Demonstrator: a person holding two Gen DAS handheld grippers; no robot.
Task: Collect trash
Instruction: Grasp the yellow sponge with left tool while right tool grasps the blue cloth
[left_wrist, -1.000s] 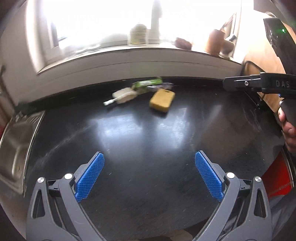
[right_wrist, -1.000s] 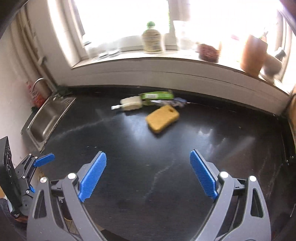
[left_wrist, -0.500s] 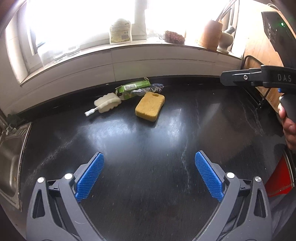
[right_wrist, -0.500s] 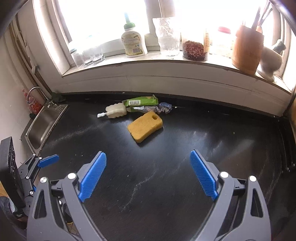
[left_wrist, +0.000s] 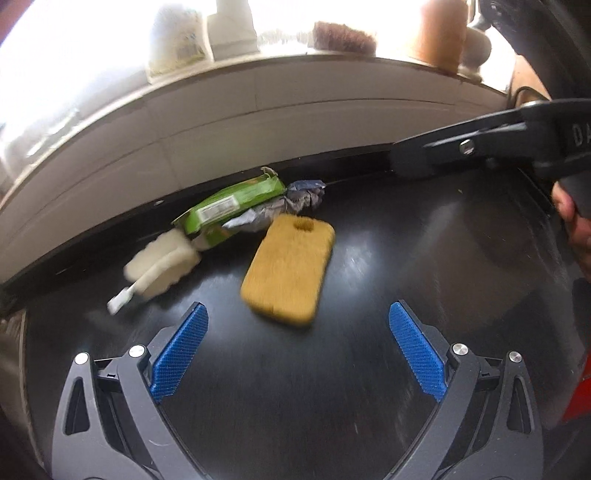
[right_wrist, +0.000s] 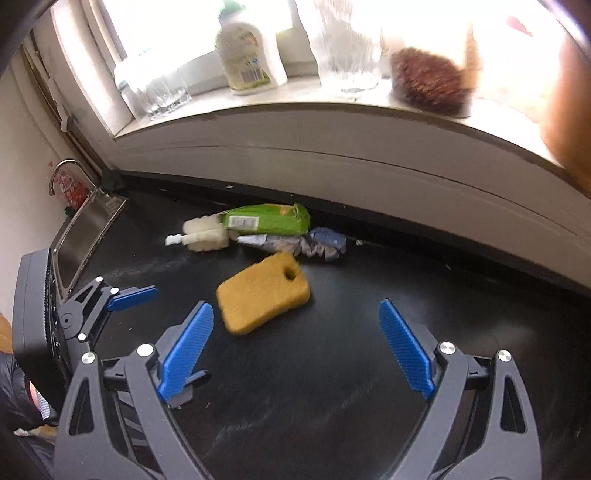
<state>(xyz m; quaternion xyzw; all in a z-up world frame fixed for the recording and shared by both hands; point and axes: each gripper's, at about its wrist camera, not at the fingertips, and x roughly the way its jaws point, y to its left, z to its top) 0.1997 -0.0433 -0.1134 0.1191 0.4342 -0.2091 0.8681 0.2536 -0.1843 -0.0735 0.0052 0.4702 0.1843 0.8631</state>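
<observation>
Black counter (left_wrist: 369, 387) under window. Nothing collected yet, I judge: green wrapper (left_wrist: 232, 206) and crumpled grey foil (left_wrist: 291, 203) lie mid-frame by the backsplash, behind yellow sponge (left_wrist: 288, 269). Left gripper (left_wrist: 297, 328) and right gripper (right_wrist: 295, 332) both spread, empty.

Left tool (left_wrist: 298, 345) and right tool (right_wrist: 296, 341) gape, tilted downward.

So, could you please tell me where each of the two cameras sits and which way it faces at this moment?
Left wrist: sits on the left gripper, aimed down across the black counter at the yellow sponge; its open blue pads show, plus the right gripper at the right edge.
Right wrist: sits on the right gripper, facing the windowsill; the left gripper shows at left.
Shared: sponge, green packet, white brush, crumpled wrapper.
</observation>
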